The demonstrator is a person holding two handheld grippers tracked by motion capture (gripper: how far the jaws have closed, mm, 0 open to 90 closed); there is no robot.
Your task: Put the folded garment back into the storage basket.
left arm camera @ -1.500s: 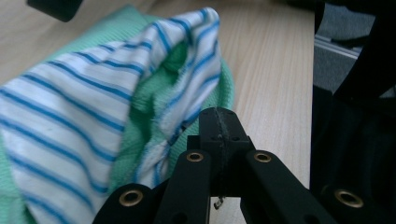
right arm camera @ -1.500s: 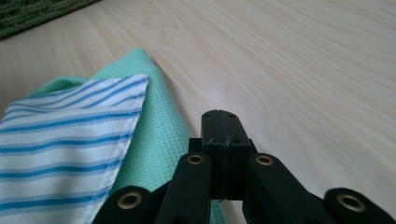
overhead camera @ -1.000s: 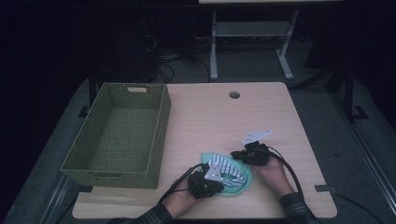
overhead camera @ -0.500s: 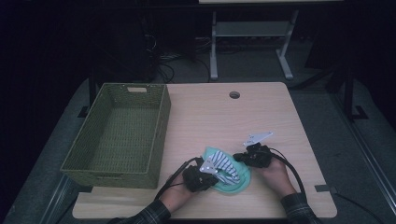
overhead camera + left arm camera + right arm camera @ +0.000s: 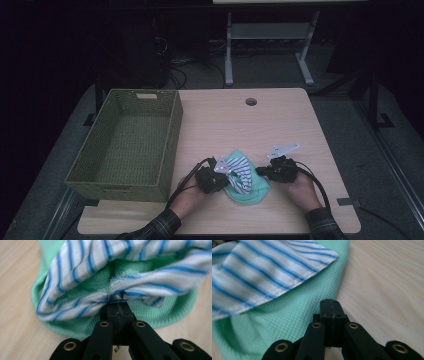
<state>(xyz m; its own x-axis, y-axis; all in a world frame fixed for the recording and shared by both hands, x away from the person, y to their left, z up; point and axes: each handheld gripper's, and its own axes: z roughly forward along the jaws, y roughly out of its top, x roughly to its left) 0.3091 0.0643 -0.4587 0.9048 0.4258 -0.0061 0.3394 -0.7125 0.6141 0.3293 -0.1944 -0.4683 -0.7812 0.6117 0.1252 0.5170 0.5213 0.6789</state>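
A mint-green waffle cloth (image 5: 251,193) lies near the table's front edge, with a white cloth with blue stripes (image 5: 239,169) bunched on top of it. My left gripper (image 5: 220,178) is at the cloths' left side, shut on a pinched fold of the striped cloth (image 5: 100,260); green cloth (image 5: 155,312) shows behind and below the left gripper (image 5: 117,305). My right gripper (image 5: 260,171) sits at the cloths' right edge. Its jaws are pressed together with nothing seen between them, the right gripper (image 5: 330,302) resting over the rim of the green cloth (image 5: 287,322), beside the striped cloth (image 5: 249,277).
A green woven basket (image 5: 176,131) stands with nothing in it on the left half of the light wooden table (image 5: 240,125). A cable hole (image 5: 251,102) sits near the far edge. Dark floor, cables and a metal stand lie beyond the table.
The left gripper has shifted a little away from the person, dragging the striped cloth into a tighter bunch. The right gripper has eased slightly right, to the green cloth's edge.
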